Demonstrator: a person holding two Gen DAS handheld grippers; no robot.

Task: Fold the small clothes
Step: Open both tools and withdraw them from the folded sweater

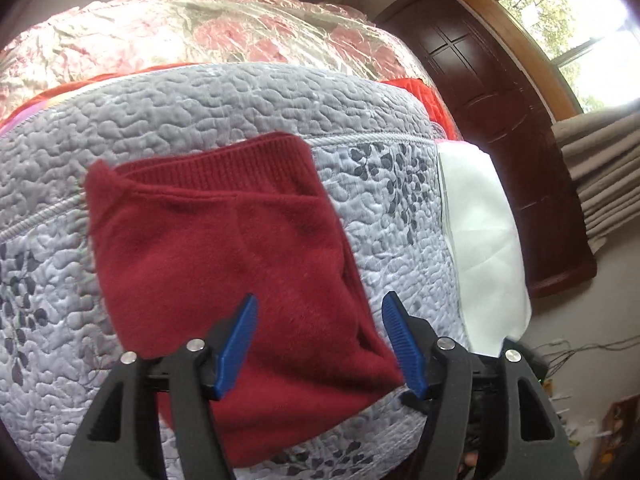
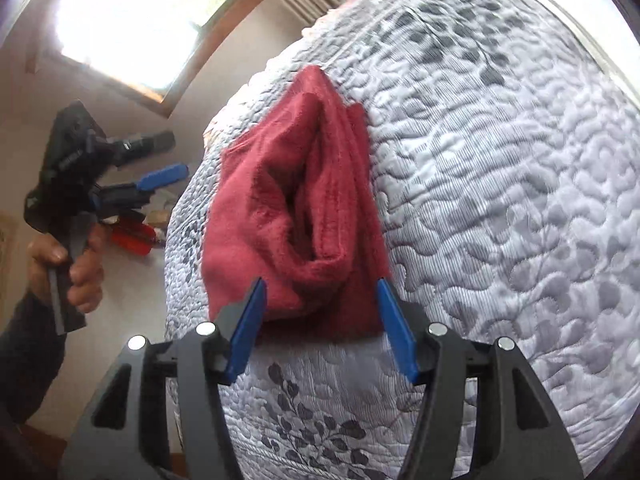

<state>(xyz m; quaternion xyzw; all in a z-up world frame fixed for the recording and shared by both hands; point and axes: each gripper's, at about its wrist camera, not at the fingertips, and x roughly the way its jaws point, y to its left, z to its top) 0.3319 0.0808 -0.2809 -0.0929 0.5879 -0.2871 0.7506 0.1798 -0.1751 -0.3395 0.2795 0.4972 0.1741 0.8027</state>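
Observation:
A dark red knitted garment (image 1: 224, 256) lies folded into a rough square on the grey quilted bedspread (image 1: 168, 112), ribbed hem at its far edge. My left gripper (image 1: 318, 312) hovers open over its near right corner, with nothing between the blue pads. In the right wrist view the same red garment (image 2: 296, 208) shows its layered folded edges, bunched and gaping in the middle. My right gripper (image 2: 320, 292) stands open just in front of its near edge, holding nothing. The left gripper (image 2: 160, 160) appears there off the bed's side, open, in a person's hand (image 2: 68, 268).
A plastic-covered floral bedding pile (image 1: 192, 36) rises behind the quilt, with red fabric (image 1: 416, 92) at its right. A white pillow (image 1: 476, 240) lies at the bed's right edge. Beyond stand a dark wooden cabinet (image 1: 492, 120), grey curtains (image 1: 600, 176) and a window (image 1: 572, 8).

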